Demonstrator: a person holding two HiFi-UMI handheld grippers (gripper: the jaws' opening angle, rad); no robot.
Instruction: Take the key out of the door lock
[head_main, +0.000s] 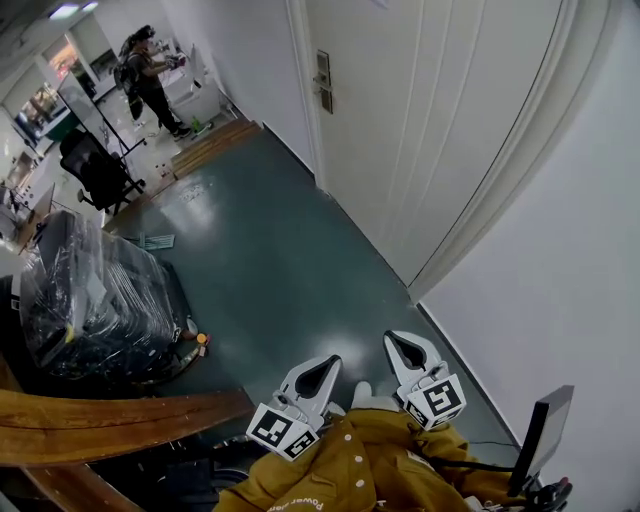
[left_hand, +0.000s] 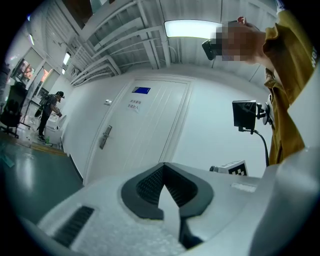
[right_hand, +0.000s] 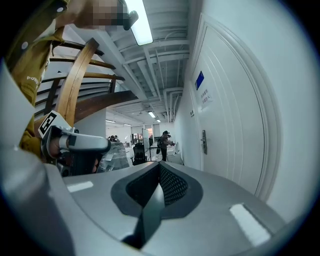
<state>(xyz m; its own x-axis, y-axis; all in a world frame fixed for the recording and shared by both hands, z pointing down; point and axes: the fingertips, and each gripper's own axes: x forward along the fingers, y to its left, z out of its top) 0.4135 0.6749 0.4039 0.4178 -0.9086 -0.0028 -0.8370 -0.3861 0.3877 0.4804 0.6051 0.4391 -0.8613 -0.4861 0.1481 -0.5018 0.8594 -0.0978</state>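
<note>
White left claw (head_main: 318, 375) and right claw (head_main: 407, 350) are both fully closed, gripping nothing.

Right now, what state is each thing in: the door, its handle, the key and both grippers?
Door: closed.
Door handle: level, untouched.
Key: too small to make out at the lock.
Left gripper: shut, empty, held low, away from the door.
Right gripper: shut, empty, held low beside the left one.
</note>
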